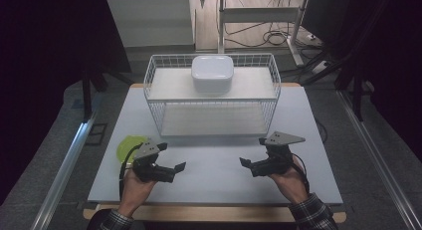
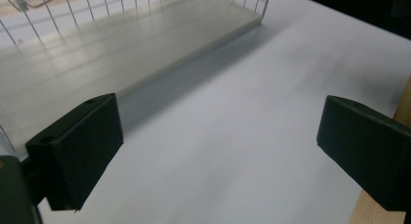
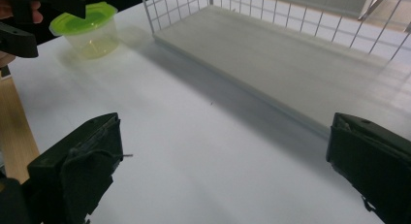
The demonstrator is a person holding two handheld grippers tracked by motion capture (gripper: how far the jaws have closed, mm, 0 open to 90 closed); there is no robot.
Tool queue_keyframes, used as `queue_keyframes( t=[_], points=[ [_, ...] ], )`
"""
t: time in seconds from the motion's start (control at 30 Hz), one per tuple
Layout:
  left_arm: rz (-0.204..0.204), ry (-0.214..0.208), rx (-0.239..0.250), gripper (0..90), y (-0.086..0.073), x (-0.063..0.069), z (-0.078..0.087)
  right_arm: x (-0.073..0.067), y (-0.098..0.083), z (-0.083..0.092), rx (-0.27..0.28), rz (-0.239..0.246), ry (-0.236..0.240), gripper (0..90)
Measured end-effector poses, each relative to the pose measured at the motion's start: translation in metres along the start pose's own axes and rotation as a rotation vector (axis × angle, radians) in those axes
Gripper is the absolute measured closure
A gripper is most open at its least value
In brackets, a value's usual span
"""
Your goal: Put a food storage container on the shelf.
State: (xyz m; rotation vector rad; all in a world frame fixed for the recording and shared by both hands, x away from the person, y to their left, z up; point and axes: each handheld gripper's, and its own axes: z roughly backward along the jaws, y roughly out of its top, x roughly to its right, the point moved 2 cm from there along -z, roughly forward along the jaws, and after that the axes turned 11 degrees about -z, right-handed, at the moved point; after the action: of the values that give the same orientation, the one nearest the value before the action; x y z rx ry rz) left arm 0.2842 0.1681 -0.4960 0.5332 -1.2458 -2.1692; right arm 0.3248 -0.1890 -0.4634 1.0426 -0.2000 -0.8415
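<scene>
Both claws hovered low over the white counter (image 1: 214, 160), in front of the wire basket shelf (image 1: 212, 98), each held in one of the person's hands. Left claw (image 1: 175, 169) was released, jaws spread wide with nothing between them, and pointed toward the shelf's front edge. Right claw (image 1: 247, 164) was likewise released and empty, facing inward toward the left one. A clear tub with a lime-green lid (image 3: 90, 32) stood on the counter just off the shelf's front left corner, close behind the left claw but not touching it. On the shelf's upper tier sat a white lidded container (image 1: 212, 73), near the middle.
</scene>
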Motion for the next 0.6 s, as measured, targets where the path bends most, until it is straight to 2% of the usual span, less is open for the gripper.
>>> queue_keyframes(
  t=[0.27,0.43,0.6],
  points=[
    [-0.010,0.002,-0.028,1.2,-0.016,0.009,-0.003,-0.001,-0.022,-0.003,-0.036,0.018,-0.018,1.0],
    [-0.034,0.005,-0.072,1.2,-0.020,0.013,-0.009,-0.001,-0.035,-0.005,-0.075,0.043,-0.032,1.1],
    [-0.020,0.019,-0.095,1.3,-0.020,0.011,-0.012,0.002,-0.037,-0.008,-0.085,0.038,-0.036,1.1]
  ],
)
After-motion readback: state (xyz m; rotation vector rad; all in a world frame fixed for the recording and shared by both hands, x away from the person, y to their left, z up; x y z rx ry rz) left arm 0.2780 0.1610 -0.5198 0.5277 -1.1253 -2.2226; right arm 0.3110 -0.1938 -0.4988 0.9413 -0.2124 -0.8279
